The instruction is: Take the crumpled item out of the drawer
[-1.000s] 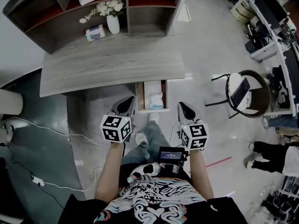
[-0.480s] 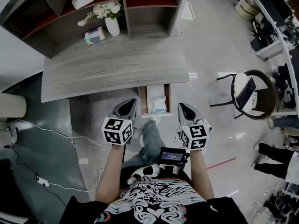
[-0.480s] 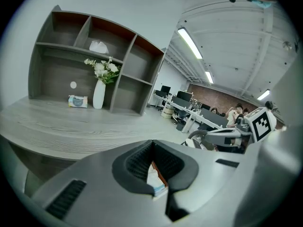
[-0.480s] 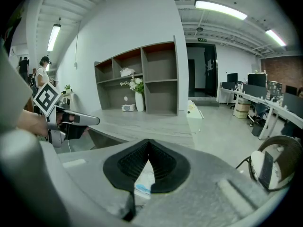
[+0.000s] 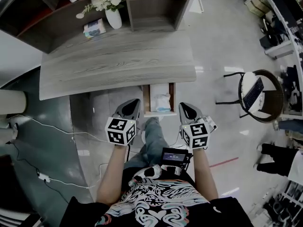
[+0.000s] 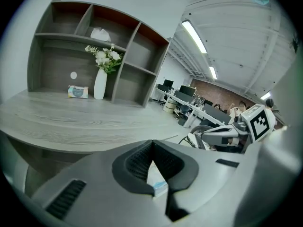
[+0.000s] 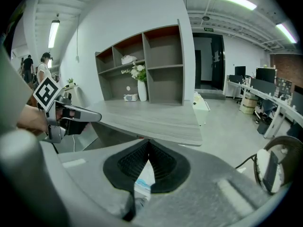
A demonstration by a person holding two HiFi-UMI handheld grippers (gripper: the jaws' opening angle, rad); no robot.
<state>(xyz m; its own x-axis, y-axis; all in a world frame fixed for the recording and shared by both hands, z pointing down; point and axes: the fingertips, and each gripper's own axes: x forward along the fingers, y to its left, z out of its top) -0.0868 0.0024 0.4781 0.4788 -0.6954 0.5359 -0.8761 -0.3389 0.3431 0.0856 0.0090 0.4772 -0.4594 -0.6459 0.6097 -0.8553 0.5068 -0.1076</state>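
Observation:
An open drawer (image 5: pixel 146 100) sticks out from under the grey wooden desk (image 5: pixel 118 63). In it lies a crumpled white and pale blue item (image 5: pixel 161 102). My left gripper (image 5: pixel 132 102) hovers shut just left of the drawer's front corner. My right gripper (image 5: pixel 184 107) hovers shut just right of it. Neither touches the drawer or the item. In the left gripper view the jaws of the gripper (image 6: pixel 152 143) meet at their tips, and the item (image 6: pixel 158 187) shows below, through the gap. The right gripper view shows that gripper (image 7: pixel 148 143) the same way, with the item (image 7: pixel 143 181) below.
A shelf unit behind the desk holds a white vase of flowers (image 5: pixel 113 18) and a tissue box (image 5: pixel 94 28). A round chair with a laptop (image 5: pixel 258 93) stands to the right. Cables (image 5: pixel 42 126) run over the floor at the left. A person's legs (image 5: pixel 279 155) show at far right.
Both grippers stay shut and have edged a little toward the drawer front. The view has shifted slightly forward and my leg has moved under the drawer.

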